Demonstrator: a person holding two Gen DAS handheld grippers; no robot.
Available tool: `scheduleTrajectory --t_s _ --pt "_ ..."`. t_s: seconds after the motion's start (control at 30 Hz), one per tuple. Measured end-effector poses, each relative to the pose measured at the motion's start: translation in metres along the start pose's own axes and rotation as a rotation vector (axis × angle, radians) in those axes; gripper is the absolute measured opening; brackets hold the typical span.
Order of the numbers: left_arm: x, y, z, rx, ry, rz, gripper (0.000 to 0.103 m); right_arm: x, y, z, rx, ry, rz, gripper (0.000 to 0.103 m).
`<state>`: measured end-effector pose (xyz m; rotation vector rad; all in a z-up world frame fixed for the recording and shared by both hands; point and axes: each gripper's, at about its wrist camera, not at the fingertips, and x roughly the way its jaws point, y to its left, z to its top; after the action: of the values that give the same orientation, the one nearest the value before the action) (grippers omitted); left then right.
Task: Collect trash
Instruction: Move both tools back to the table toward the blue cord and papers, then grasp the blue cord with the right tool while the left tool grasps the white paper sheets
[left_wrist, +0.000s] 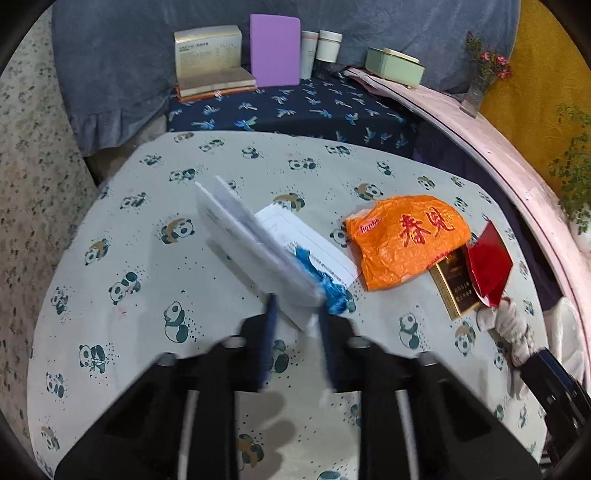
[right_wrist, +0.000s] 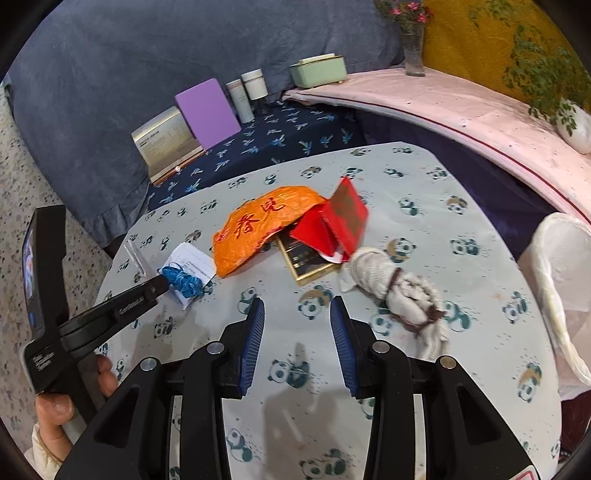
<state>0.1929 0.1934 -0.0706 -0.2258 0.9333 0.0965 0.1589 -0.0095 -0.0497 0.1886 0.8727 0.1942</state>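
Observation:
My left gripper (left_wrist: 297, 308) is shut on a folded white paper (left_wrist: 251, 243), lifted just above the panda-print table (left_wrist: 147, 229); it also shows from the side in the right wrist view (right_wrist: 159, 282). Under it lie a white leaflet (left_wrist: 314, 240) and a blue string tangle (left_wrist: 328, 284). An orange wrapper (left_wrist: 406, 240), a red packet (left_wrist: 487, 266) and a dark gold-edged box (left_wrist: 454, 288) lie to the right. My right gripper (right_wrist: 297, 325) is open and empty above the table, in front of a rolled white cloth (right_wrist: 395, 288) and the red packet (right_wrist: 340, 221).
A white plastic bag (right_wrist: 561, 280) hangs at the table's right edge. Behind, a dark blue surface holds books (left_wrist: 210, 62), a purple board (left_wrist: 275, 50), white jars (left_wrist: 327, 46) and a green tin (left_wrist: 393, 64). A pink ledge (left_wrist: 498, 155) with plants curves on the right.

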Motion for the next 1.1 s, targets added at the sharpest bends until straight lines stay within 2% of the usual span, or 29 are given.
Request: scheduleTrajectory --t_s 0.13,0.43,0.9,1.1 --pt "-0.011 0.013 -0.006 0.014 -0.018 -0.035 0.002 0.010 0.015 -0.001 -0.024 0.016 0.021 0.036" --pt "-0.041 0.011 -0.027 0.080 0.001 -0.140 0.001 0.007 0.030 -0.023 -0.031 0.046 0.052 0.037" --pt "-0.066 -0.070 -0.083 0.248 0.061 -0.300 0.001 -0.032 -0.012 -0.077 0.013 0.070 0.042 0.037" --pt "-0.071 -0.101 -0.101 0.303 0.083 -0.327 0.001 -0.038 -0.032 -0.089 0.048 0.065 0.059 0.037"
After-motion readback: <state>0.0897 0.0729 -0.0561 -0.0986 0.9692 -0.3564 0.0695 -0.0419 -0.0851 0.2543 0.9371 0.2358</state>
